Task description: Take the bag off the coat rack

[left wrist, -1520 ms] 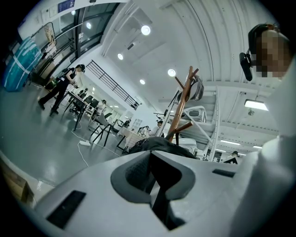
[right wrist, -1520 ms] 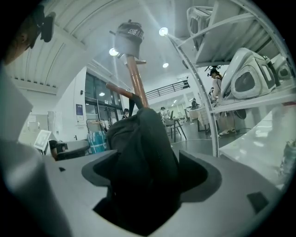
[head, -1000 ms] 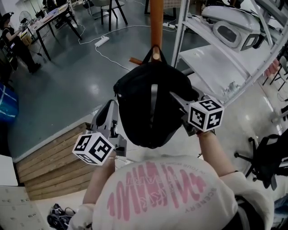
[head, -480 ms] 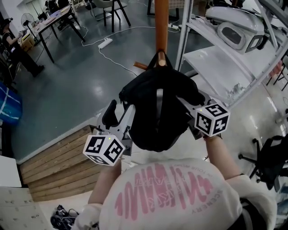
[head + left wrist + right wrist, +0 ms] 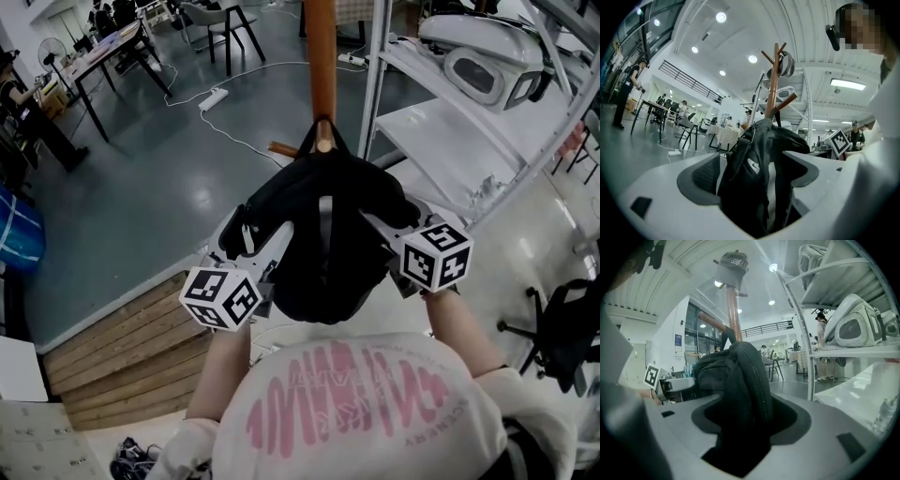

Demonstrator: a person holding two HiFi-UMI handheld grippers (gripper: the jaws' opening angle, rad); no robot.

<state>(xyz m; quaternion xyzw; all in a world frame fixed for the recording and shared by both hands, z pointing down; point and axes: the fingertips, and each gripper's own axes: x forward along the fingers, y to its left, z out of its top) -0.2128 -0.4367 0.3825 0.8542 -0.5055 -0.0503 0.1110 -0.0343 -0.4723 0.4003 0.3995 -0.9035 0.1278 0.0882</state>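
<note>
A black bag (image 5: pixel 323 234) hangs by its loop from a peg of the wooden coat rack (image 5: pixel 321 56). My left gripper (image 5: pixel 255 236) is at the bag's left side, and its jaws are opening. In the left gripper view the bag (image 5: pixel 754 173) sits between the wide white jaws, and the left pad (image 5: pixel 701 176) stands apart from it. My right gripper (image 5: pixel 380 230) is at the bag's right side. In the right gripper view the bag (image 5: pixel 736 380) fills the gap between the jaws, which are closed on its fabric. A grey cap (image 5: pixel 731 268) tops the rack.
White metal shelving (image 5: pixel 450 122) with white shells stands close on the right. A wooden platform (image 5: pixel 112 328) lies below left. A power strip (image 5: pixel 214 97) with its cable lies on the grey floor. A black office chair (image 5: pixel 562 328) is at the right, and tables and people are at the far left.
The left gripper rose from low beside the bag and its jaws spread around the bag's left side. The right gripper stayed on the bag.
</note>
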